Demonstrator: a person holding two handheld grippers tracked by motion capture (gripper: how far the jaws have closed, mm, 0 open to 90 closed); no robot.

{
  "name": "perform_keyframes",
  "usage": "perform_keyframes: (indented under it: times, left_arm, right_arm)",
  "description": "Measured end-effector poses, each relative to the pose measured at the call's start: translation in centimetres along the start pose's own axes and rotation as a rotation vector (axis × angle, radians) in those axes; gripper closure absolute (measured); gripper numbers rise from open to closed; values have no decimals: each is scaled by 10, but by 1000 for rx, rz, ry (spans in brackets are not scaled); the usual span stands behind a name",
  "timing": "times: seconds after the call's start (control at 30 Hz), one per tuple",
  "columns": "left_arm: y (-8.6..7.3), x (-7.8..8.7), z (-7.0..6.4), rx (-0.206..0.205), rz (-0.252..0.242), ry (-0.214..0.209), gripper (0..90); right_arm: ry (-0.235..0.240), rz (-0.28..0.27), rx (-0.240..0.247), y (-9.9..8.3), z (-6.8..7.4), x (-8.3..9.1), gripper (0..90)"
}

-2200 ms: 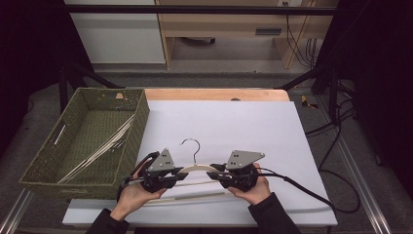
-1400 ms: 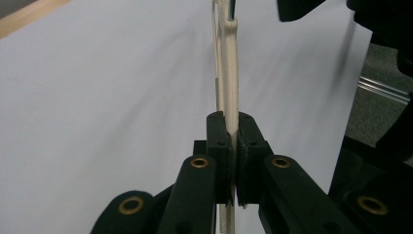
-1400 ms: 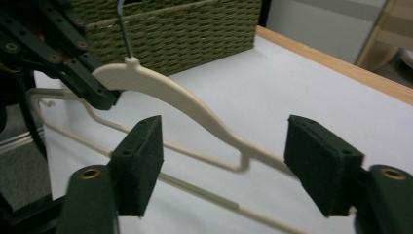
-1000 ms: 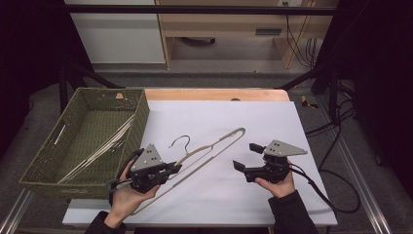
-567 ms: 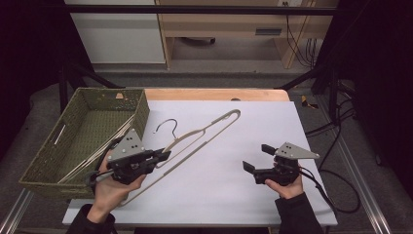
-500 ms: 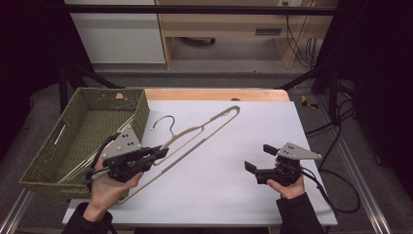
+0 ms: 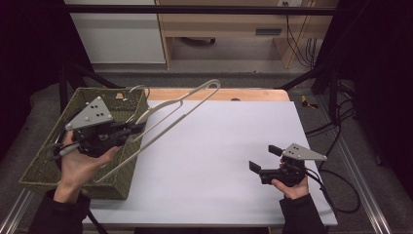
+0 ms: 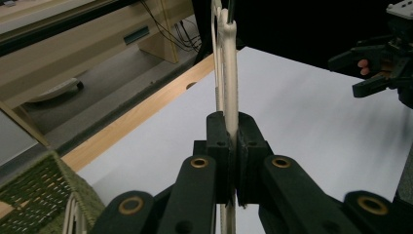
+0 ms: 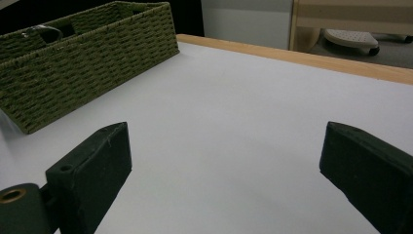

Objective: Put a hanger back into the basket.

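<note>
The left gripper holds a cream plastic clothes hanger raised above the green woven rectangular basket; far right of the basket, the right gripper hovers gaping over the white bench.

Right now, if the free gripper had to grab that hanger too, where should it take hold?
Probably the far looped end of the hanger. It sticks up over the table towards the right gripper, whose jaws are open, so approach from the right, across the thin bar.

The basket is parked at the surface's left edge. A hanger is held slanting above the basket's right side, with the right tongs set well apart at the front right.
</note>
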State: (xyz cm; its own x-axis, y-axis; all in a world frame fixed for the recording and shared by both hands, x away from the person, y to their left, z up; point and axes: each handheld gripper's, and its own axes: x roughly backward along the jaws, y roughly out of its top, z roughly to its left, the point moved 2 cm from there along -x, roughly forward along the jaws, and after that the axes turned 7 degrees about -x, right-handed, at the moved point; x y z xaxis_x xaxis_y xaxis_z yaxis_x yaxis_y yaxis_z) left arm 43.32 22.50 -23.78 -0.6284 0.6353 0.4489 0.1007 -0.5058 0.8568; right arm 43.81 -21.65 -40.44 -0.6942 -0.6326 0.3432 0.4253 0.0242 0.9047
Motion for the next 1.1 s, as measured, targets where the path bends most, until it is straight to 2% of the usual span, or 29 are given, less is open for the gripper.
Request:
perform_keyframes:
  times: [0.1, 0.2, 0.33, 0.37, 0.47, 0.5, 0.7, 0.93, 1.1]
  left_arm:
    - [1, 7, 11, 6, -1, 24, 866]
    - [0, 14, 22, 9, 14, 52, 866]
    - [-8, 22, 39, 12, 34, 83, 866]
    - [-8, 22, 39, 12, 34, 83, 865]
    - [-19, 24, 53, 29, 55, 106, 866]
    - [-19, 24, 53, 29, 55, 106, 866]
    - [-36, 27, 73, 38, 70, 120, 866]
    - [-55, 31, 88, 44, 122, 136, 865]
    - [-69, 35, 100, 58, 141, 166, 865]
  right_arm:
    - [9, -2, 4, 0, 0, 0, 53]
    - [-2, 4, -7, -1, 0, -1, 51]
    - [-3, 3, -1, -1, 0, -1, 51]
    - [-3, 3, -1, -1, 0, -1, 51]
    - [5, 11, 7, -1, 0, -2, 51]
    - [5, 11, 7, -1, 0, -2, 51]
    - [3, 10, 2, -1, 0, -3, 51]
    - [2, 13, 6, -2, 0, -3, 50]
    - [4, 9, 5, -2, 0, -3, 49]
